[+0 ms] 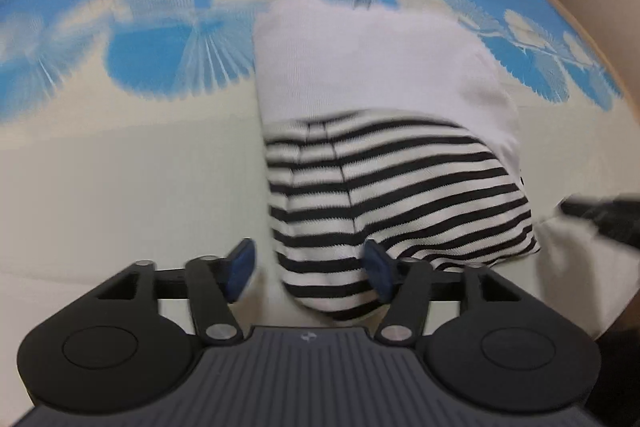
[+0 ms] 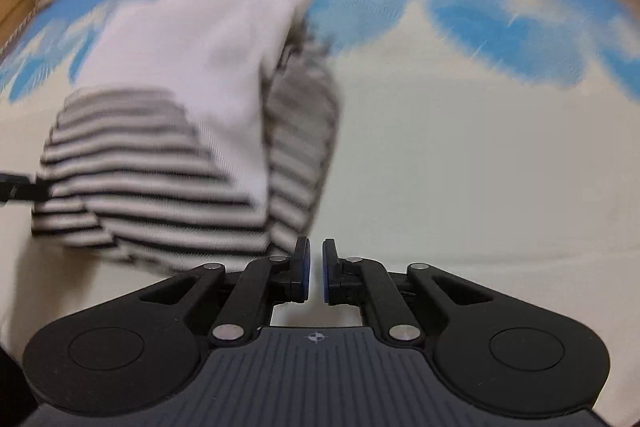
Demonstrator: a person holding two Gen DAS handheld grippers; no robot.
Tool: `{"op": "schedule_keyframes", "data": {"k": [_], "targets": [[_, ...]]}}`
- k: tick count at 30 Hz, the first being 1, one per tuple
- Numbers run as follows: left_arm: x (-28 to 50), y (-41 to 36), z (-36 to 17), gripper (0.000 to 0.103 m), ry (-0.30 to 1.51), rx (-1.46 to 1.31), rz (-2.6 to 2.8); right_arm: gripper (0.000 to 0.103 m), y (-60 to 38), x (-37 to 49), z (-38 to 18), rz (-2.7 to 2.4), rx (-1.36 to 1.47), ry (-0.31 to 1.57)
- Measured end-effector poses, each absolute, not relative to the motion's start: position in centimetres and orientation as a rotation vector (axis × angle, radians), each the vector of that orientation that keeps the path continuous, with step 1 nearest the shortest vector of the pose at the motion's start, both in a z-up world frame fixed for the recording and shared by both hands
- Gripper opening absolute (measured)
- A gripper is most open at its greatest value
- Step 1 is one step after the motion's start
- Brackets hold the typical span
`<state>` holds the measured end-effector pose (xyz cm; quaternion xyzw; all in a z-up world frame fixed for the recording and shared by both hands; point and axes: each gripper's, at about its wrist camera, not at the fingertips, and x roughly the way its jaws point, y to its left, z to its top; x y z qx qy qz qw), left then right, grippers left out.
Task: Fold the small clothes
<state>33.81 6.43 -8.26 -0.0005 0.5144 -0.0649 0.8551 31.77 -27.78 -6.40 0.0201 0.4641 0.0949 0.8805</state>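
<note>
Left gripper (image 1: 310, 269) stands spread wide around the near hem of the striped-and-white top (image 1: 384, 147), at frame centre. Right gripper (image 2: 316, 273) is nearly closed, empty, beside its edge. Mid-fold, I judge; next I should pinch this hem.

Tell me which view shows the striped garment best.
The left wrist view: the striped garment fills the centre, fairly sharp, its stripes distinct and its near end between the open left gripper jaws. The right wrist view shows it off to the left, motion-blurred.
</note>
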Motion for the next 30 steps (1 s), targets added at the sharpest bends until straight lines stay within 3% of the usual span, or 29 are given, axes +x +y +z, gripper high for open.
{"op": "schedule_keyframes", "data": {"k": [1, 3, 8, 17, 30], "targets": [[32.8, 6.2, -7.1, 0.083, 1.042, 0.020, -0.128, 0.026, -28.2, 30.7, -5.0, 0.197, 0.037, 0.911], [30.3, 5.7, -4.8, 0.089, 0.948, 0.037, -0.110, 0.050, -28.9, 28.5, -2.9, 0.191, 0.044, 0.820], [22.5, 3.5, -1.4, 0.092, 0.756, 0.029, -0.059, 0.065, -30.1, 21.8, -0.1, 0.179, 0.104, 0.711], [12.6, -1.5, -2.9, 0.092, 0.764, -0.041, -0.012, 0.074, -27.3, 12.0, 1.9, 0.224, 0.091, 0.592], [11.3, -1.8, -2.8, 0.092, 0.751, -0.091, 0.026, 0.074, -23.0, 11.0, 1.3, 0.252, 0.048, 0.637]]}}
